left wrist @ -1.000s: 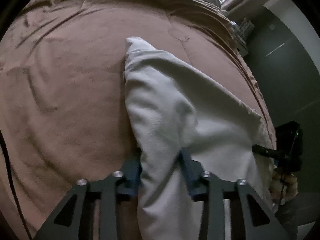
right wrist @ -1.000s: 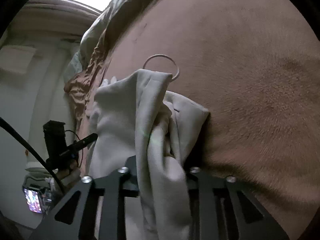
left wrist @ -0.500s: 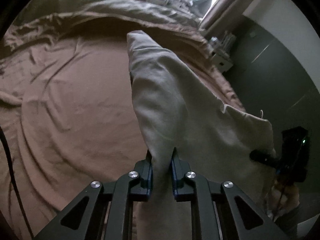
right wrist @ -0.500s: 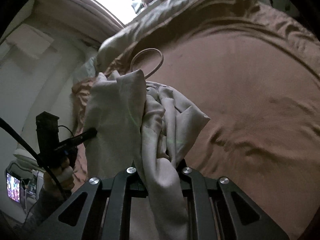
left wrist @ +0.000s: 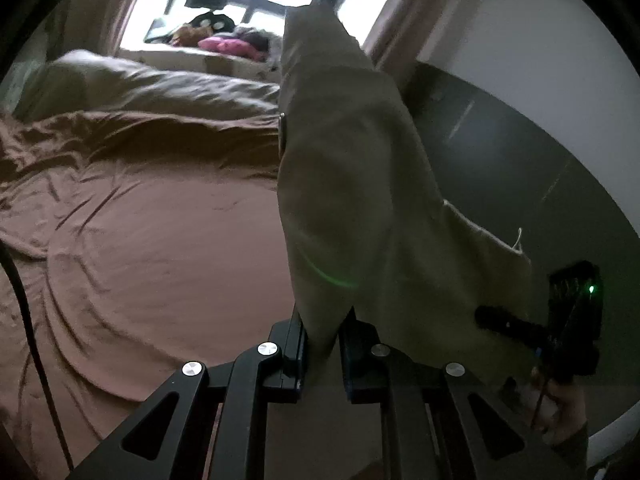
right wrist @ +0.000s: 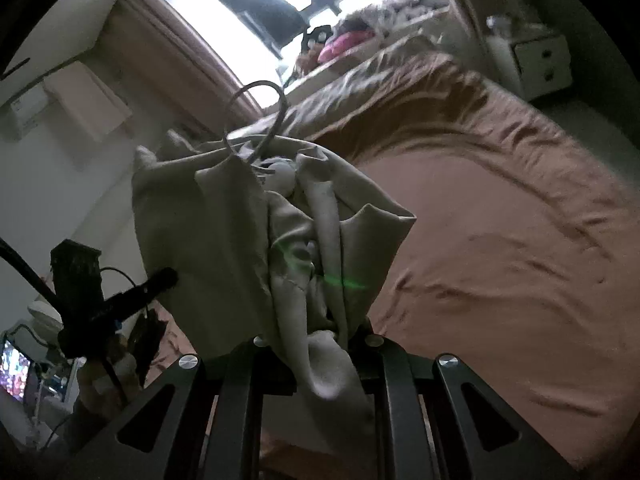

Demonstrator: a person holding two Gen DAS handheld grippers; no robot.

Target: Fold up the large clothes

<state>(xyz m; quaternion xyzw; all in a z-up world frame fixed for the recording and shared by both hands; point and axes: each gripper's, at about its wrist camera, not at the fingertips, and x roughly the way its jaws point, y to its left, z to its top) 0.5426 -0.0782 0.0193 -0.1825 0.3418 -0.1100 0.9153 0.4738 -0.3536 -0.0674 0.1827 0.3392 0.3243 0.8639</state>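
A pale beige garment (left wrist: 352, 184) hangs lifted above the brown bed cover (left wrist: 160, 240). My left gripper (left wrist: 322, 344) is shut on one bunched end of it, and the cloth rises as a tall fold in front of the camera. In the right wrist view the garment (right wrist: 248, 240) is crumpled, with a drawstring loop (right wrist: 260, 112) standing up from its top. My right gripper (right wrist: 320, 336) is shut on that end, cloth spilling down over its frame. Each view shows the other gripper (left wrist: 560, 320) (right wrist: 92, 304) at the far end of the cloth.
The bed cover (right wrist: 500, 260) spreads wide and wrinkled below. A rumpled duvet (left wrist: 140, 84) lies at the head, with a pink item (left wrist: 228, 46) on the window ledge behind. A white drawer unit (right wrist: 536, 60) stands beside the bed. A dark wall (left wrist: 520, 168) is on the right.
Both grippers closed on the garment and lifted it off the bed. The views tipped up from the cover toward the window, and the cloth now hangs stretched between the two hands.
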